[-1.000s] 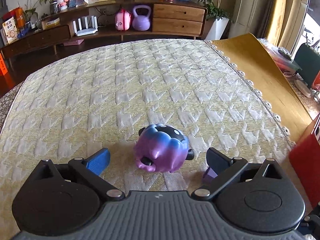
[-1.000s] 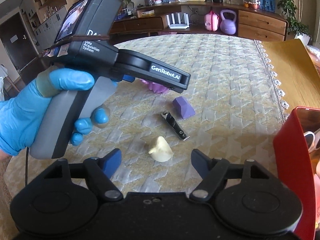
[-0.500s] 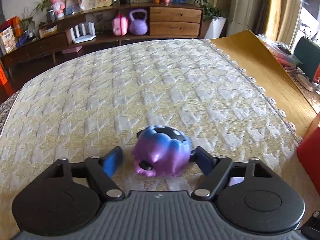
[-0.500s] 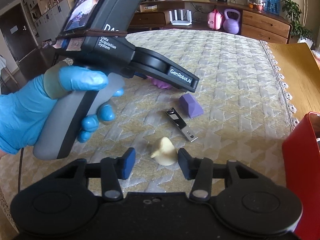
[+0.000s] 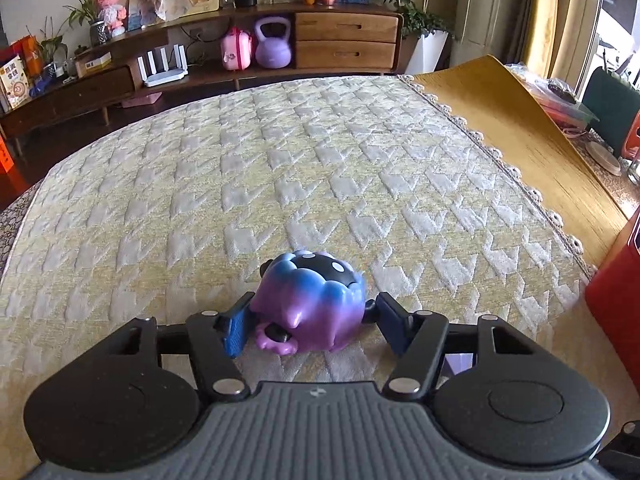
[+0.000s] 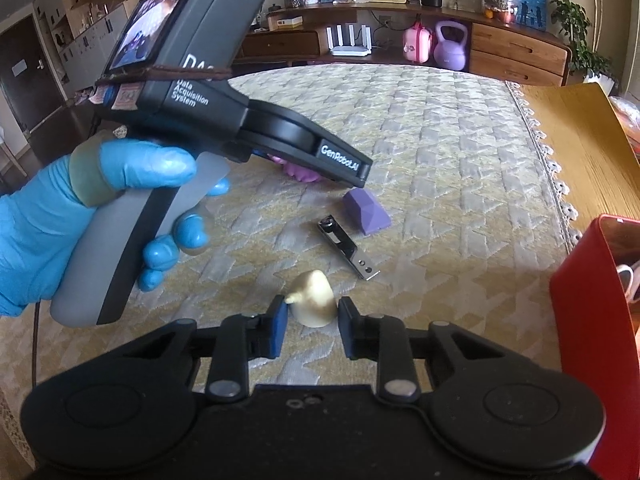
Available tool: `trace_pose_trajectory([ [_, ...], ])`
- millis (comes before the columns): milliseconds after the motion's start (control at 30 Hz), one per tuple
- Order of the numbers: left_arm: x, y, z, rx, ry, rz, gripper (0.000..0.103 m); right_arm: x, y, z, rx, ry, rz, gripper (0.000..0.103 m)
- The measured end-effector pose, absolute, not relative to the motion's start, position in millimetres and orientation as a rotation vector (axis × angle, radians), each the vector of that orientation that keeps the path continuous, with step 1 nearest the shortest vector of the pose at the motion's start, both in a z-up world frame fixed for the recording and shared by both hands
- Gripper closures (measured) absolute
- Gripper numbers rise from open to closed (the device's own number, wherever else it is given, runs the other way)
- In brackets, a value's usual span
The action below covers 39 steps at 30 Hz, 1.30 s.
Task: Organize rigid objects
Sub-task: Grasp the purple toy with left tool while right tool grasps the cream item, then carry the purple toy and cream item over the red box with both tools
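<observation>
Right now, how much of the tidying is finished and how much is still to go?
Little looks finished: a red bin at the right edge shows something white inside. In hand: the left gripper is closing on the purple-blue toy, and the right gripper is closing on the cream cone-shaped piece; both still sit on the cloth. Left: the purple block and the metal clip.

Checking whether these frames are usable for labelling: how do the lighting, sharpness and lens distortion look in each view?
Left wrist view: even daylight, the purple-blue toy sharp with a small glossy highlight, the window at the right edge blown out, the tablecloth bowed by the fisheye. Right wrist view: sharp too, the cream cone-shaped piece casting only a soft shadow, the metal nail clipper glinting, the sideboard curved.
</observation>
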<state>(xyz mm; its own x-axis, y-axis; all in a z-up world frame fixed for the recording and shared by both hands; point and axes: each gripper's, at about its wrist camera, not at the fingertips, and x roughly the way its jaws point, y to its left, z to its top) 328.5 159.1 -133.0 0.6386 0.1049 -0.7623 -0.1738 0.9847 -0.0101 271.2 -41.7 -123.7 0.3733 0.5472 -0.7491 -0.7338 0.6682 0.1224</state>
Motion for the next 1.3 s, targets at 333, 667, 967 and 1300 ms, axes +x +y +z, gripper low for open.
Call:
trace_pose_trajectory([
  [333, 298.9, 156.6, -123.0, -0.1, 0.869, 0.152, 0.039, 258.1, -74.6, -107.3, -0.157, 0.857, 0.816, 0.077],
  [667, 258.9, 145.4, -103.3, -0.136, 0.87, 0.127, 0.039, 241.9, -114.3, -83.6, -0.085, 0.845, 0.786, 0.077],
  [967, 223.8, 118.3, -70.3, -0.2, 0.845, 0.063, 0.039, 225.1, -144.4, -61.0, -0.066, 0.799, 0.767, 0.077],
  [1300, 205.6, 78.7, -45.1, -0.171, 0.815, 0.001, 0.039, 213.9, -176.7, -43.7, -0.085, 0.766, 0.699, 0.077],
])
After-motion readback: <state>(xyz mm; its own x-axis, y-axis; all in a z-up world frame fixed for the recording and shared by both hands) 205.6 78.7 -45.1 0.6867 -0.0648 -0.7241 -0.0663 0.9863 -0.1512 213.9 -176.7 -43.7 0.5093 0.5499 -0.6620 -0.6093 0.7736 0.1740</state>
